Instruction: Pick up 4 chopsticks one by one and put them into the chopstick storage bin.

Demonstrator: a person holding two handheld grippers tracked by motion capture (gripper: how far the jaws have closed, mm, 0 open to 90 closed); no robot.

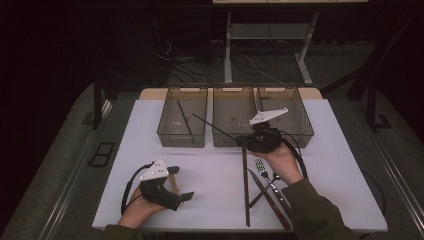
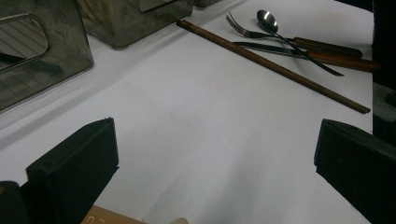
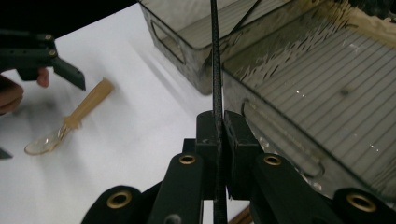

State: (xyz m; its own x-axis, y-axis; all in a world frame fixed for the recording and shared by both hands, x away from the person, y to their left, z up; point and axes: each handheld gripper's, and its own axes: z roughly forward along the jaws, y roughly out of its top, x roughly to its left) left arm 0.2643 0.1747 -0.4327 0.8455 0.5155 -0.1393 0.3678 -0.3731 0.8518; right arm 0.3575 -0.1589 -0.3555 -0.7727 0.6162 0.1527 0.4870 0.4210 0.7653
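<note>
Right gripper view shows the right claw [image 3: 218, 128] clamped on a black chopstick [image 3: 215, 56], beside a wooden-handled spoon [image 3: 70, 123].

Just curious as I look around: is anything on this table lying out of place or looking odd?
Nothing looks damaged or spilled. A long brown wooden chopstick, a fork, knife and spoon heap and a pale wooden-handled spoon lie loose on the white table, outside the three smoky plastic bins.

Open tabletop [image 1: 210, 170] before three bins [image 1: 234, 117]
</note>
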